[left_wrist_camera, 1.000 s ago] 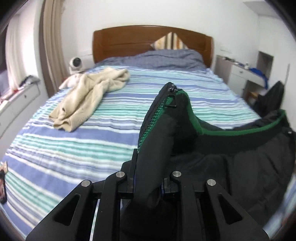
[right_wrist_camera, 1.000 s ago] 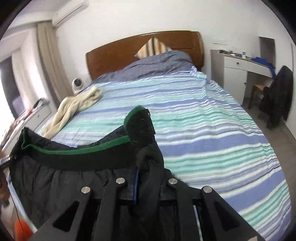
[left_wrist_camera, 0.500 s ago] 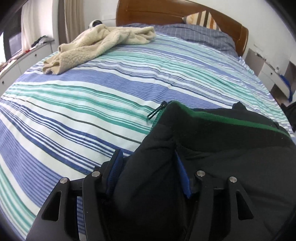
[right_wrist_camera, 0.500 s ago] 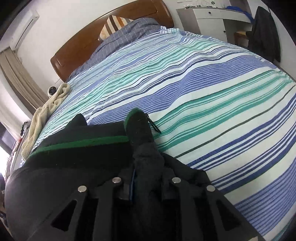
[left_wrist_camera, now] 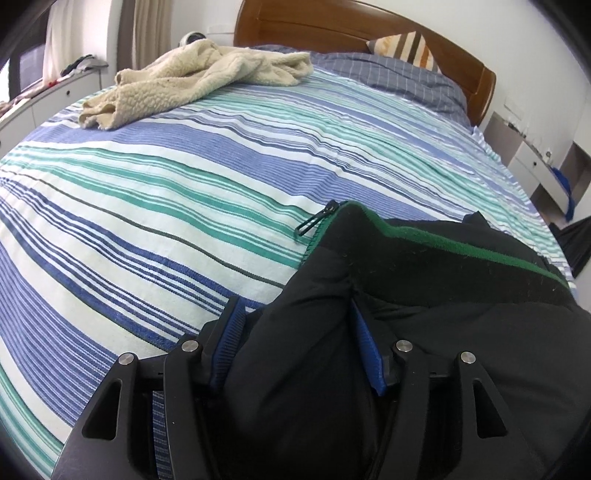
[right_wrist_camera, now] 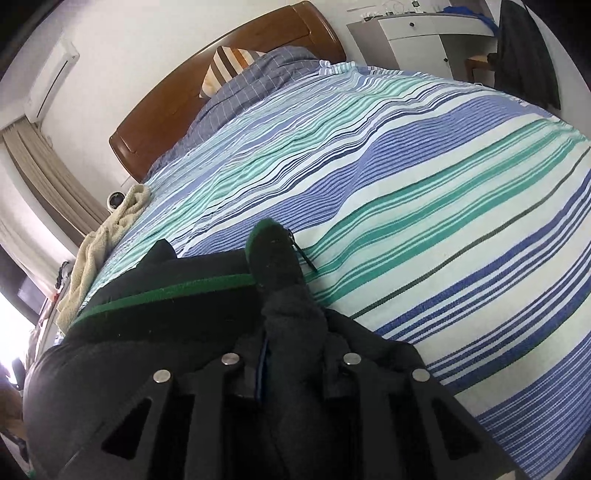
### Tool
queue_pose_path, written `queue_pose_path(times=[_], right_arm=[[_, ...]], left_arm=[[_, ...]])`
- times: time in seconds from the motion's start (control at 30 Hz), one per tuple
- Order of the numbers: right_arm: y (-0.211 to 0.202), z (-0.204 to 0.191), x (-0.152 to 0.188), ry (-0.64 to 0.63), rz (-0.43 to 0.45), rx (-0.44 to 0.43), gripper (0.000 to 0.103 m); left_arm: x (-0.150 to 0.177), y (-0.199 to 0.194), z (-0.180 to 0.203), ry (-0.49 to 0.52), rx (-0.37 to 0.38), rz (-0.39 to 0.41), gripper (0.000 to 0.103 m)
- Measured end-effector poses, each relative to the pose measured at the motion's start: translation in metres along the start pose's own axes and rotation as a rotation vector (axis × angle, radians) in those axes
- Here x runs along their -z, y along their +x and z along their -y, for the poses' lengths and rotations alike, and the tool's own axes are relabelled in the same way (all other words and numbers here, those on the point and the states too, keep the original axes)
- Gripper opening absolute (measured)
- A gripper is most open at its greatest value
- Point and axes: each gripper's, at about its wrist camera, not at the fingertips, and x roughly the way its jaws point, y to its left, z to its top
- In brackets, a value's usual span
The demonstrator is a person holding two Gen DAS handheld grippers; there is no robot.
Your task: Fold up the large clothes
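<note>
A black jacket (left_wrist_camera: 424, 295) with a green-edged collar lies on the near part of the striped bed (left_wrist_camera: 147, 184), its zipper pull (left_wrist_camera: 314, 221) resting on the sheet. In the left wrist view, my left gripper (left_wrist_camera: 299, 332) has its jaws opening wide. A bulge of jacket cloth still sits between the blue pads (left_wrist_camera: 231, 332) but is not pinched. In the right wrist view, my right gripper (right_wrist_camera: 291, 354) is shut on the other collar end of the jacket (right_wrist_camera: 166, 314), low over the bed (right_wrist_camera: 443, 184).
A beige fleece garment (left_wrist_camera: 192, 77) lies crumpled at the far left of the bed, near the wooden headboard (left_wrist_camera: 332, 26). A grey duvet and a striped pillow (left_wrist_camera: 406, 44) lie at the head. A white desk (right_wrist_camera: 424, 33) and a hanging dark coat (right_wrist_camera: 524, 48) stand beyond the bed's right side.
Both grippers came down from above the bed and laid the jacket's collar on the sheet. The left jaws went from shut on the cloth to wide apart; the right stayed shut.
</note>
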Motion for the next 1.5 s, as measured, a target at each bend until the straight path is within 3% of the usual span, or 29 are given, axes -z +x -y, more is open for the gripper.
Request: queue_pose_path(times=[0.3,0.37,0.43,0.53,0.63,0.77,0.87,1.0,1.03,1.1,1.23,1.37,1.5], right_arm=[[-0.008,0.018,-0.002,0.044,-0.008,-0.069,0.022],[-0.011,0.025,-0.006,0.075,-0.038,-0.108,0.024],[-0.018,0.029,-0.015,0.084,-0.098,-0.107,0.028],[-0.054,0.029,-0.021,0.056,-0.067,-0.142,0.033],[-0.095,0.018,-0.023,-0.031,-0.034,-0.161,0.033],[-0.136,-0.009,-0.017,-0.139,-0.02,-0.286,0.033],[-0.134,-0.03,-0.007,-0.205,-0.072,-0.336,0.033],[-0.09,-0.02,0.014,-0.217,-0.172,-0.209,0.034],[-0.081,-0.008,0.02,-0.176,-0.191,-0.229,0.033],[-0.073,0.01,0.027,-0.114,-0.166,-0.282,0.031],[-0.075,0.013,0.04,-0.147,-0.102,-0.274,0.031],[-0.076,0.016,0.042,-0.138,-0.084,-0.29,0.031],[-0.077,0.029,0.043,-0.092,-0.065,-0.348,0.03]], left_arm=[[-0.005,-0.004,0.003,0.002,-0.039,-0.049,0.071],[-0.011,-0.013,0.004,0.011,-0.043,-0.106,0.071],[-0.013,-0.037,0.003,0.004,-0.044,-0.105,0.072],[-0.009,-0.088,0.002,0.009,0.052,-0.042,0.079],[-0.001,-0.127,0.014,0.079,0.088,0.007,0.085],[0.014,-0.149,0.055,0.22,0.138,-0.012,0.087],[0.021,-0.146,0.096,0.285,0.18,-0.036,0.087],[0.022,-0.132,0.149,0.333,0.213,-0.043,0.087],[0.019,-0.124,0.159,0.33,0.219,-0.053,0.087],[0.013,-0.106,0.17,0.292,0.22,-0.08,0.087],[0.004,-0.051,0.184,0.222,0.184,-0.154,0.088],[0.016,-0.022,0.19,0.272,0.198,-0.18,0.097],[0.029,-0.015,0.191,0.336,0.191,-0.157,0.098]])
